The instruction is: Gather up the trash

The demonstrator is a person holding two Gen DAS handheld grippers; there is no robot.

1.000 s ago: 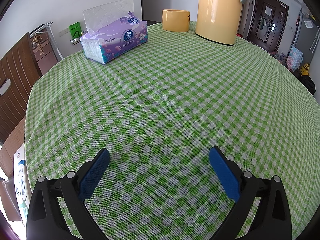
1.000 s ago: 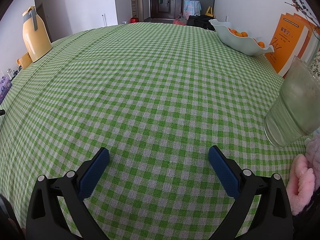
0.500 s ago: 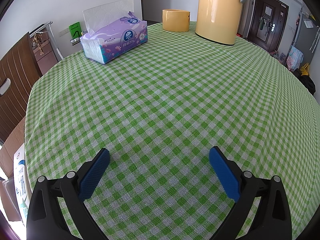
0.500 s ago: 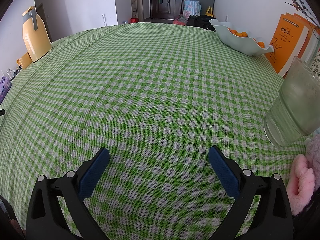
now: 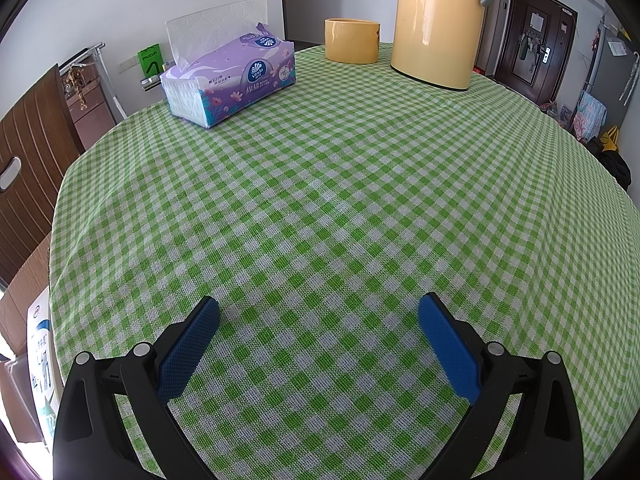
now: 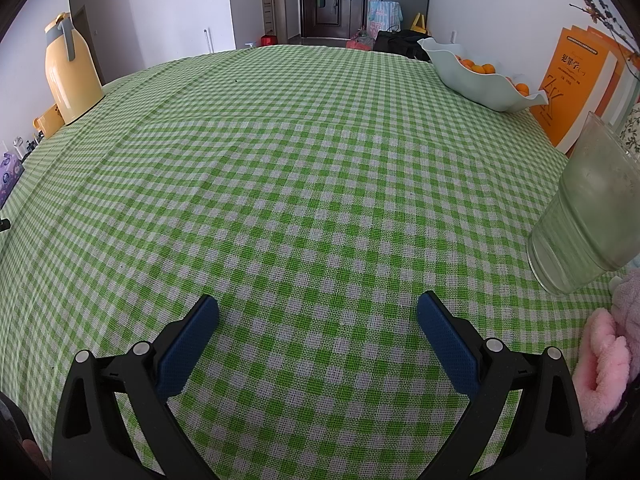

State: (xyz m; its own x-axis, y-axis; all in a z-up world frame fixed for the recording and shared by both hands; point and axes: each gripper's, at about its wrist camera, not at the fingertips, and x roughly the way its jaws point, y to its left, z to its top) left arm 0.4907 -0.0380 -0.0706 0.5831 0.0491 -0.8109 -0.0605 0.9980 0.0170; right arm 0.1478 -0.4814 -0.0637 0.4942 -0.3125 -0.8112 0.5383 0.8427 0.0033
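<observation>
No loose trash shows in either view. My left gripper [image 5: 318, 308] hovers open over the green checked tablecloth [image 5: 340, 200], nothing between its blue pads [image 5: 188, 344]. A purple tissue box [image 5: 232, 80] with a white tissue sticking up lies far ahead to the left. In the right wrist view my right gripper [image 6: 318, 308] is open too, over bare cloth [image 6: 300, 184], with nothing between its fingers.
A yellow thermos jug [image 5: 436, 20] and a yellow cup [image 5: 351, 40] stand at the back. On the right side are a cloudy glass [image 6: 588, 216], a white bowl of oranges [image 6: 476, 76], orange books [image 6: 576, 80] and a pink fluffy thing [image 6: 608, 356]. A brown chair [image 5: 28, 152] stands left of the table.
</observation>
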